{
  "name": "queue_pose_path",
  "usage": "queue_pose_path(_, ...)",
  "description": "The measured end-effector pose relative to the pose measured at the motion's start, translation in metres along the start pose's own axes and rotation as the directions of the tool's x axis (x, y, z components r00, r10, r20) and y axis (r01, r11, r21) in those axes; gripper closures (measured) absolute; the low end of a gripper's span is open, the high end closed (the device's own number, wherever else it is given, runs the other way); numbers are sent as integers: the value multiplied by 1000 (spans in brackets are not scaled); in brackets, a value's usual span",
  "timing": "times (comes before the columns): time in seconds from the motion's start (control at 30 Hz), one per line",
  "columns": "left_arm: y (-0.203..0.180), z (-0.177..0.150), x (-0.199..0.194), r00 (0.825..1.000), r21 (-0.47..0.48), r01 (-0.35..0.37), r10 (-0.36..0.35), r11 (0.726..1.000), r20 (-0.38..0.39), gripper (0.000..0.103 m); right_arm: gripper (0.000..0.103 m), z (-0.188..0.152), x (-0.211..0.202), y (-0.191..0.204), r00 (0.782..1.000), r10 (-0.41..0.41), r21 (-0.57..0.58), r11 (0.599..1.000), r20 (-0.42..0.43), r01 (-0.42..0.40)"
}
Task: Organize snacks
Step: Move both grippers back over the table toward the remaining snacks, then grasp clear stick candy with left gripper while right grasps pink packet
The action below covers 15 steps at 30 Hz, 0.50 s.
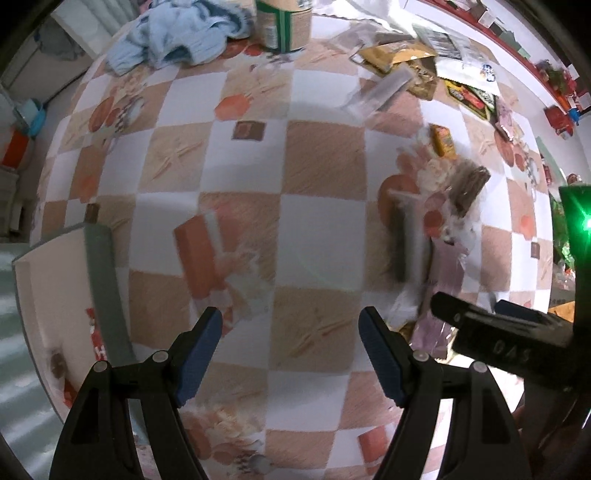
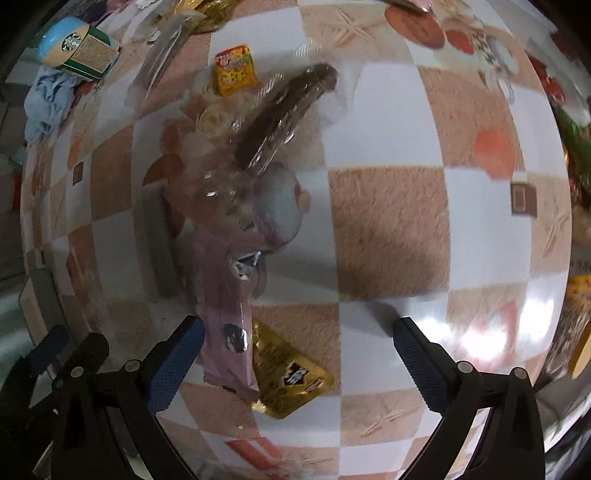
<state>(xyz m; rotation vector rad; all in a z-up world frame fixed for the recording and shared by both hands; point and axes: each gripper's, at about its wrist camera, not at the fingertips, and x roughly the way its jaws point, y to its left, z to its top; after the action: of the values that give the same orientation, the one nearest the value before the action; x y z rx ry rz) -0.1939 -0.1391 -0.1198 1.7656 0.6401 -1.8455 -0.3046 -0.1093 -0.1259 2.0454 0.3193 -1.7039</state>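
Jaws of left gripper [image 1: 291, 354] and right gripper [image 2: 299, 354] spread wide, empty. Risk: right fingers snag pink packet [image 2: 227, 314] overlapping gold packet [image 2: 288, 380], lower left, dragging both.

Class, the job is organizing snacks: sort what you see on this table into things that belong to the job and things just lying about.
Belongs to the job:
pink snack packet
gold snack packet
brown bar in clear wrap
small yellow snack pack

Just lying about:
light blue cloth
Starbucks tin
checked tablecloth
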Motion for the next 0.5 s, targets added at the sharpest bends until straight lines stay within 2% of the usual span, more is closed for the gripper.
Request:
queue_pose_path(0.27,-50,33,-1,999,37,26,-28,999,29,24,0,20,-18,-53,996,-82,38,996,23,81)
queue_pose_path(0.4,-80,50,7,999,43,30,-32,999,39,24,0,26,-21,-69,998,-64,36,997,10,64)
queue_pose_path(0.5,-88,56,17,999,52,27,-29,998,37,24,0,24,-24,-64,999,-52,-25,998,14,52)
